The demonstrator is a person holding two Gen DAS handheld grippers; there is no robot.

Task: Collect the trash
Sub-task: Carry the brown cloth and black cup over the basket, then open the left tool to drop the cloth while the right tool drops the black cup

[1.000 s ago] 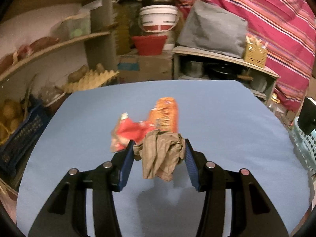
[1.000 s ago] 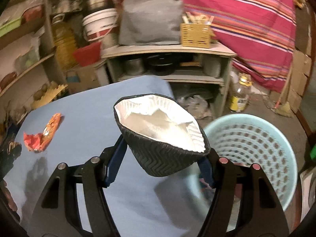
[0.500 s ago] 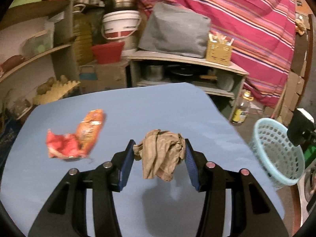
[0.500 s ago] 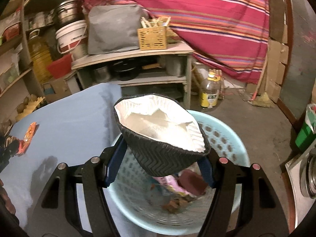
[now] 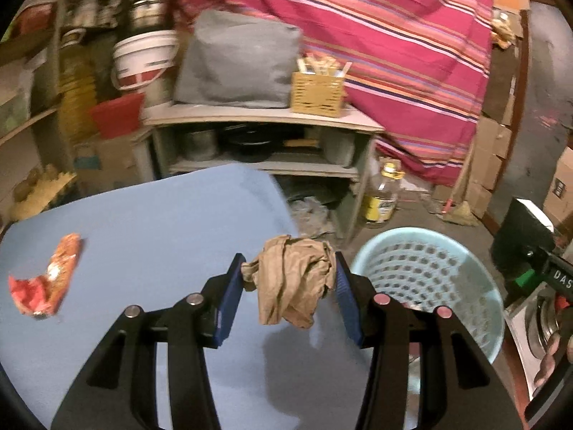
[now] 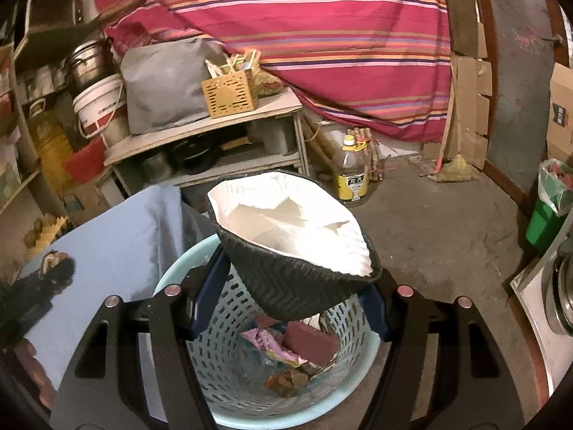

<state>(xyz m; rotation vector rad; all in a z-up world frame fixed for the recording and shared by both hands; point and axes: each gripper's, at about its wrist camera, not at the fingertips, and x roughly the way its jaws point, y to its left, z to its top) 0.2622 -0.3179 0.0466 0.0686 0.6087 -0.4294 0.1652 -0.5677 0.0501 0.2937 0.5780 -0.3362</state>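
Left wrist view: crumpled brown paper (image 5: 292, 281) is hanging pinched between the blue pads of the left gripper (image 5: 289, 299), jaws standing partly closed and pressing on it from both sides, over the blue table (image 5: 150, 236) near its right edge; light blue perforated basket (image 5: 435, 288) is sitting on the floor just beside that edge, to the right of the paper; red-orange snack wrapper (image 5: 46, 277) is lying flat on the table, well apart to the left; right wrist view: right gripper (image 6: 290, 297) is gripping a squashed black bowl with a white lining (image 6: 292, 245), jaws standing fairly wide on its sides, bowl hanging directly over the basket (image 6: 229, 326); pink wrapper (image 6: 272, 347) and a dark red block (image 6: 309, 342) are lying in the basket bottom with other scraps; yellow-labelled bottle (image 6: 351, 175) is standing on the floor beyond, near the shelf unit (image 6: 207, 136); striped red cloth (image 6: 322, 36) is filling the background.
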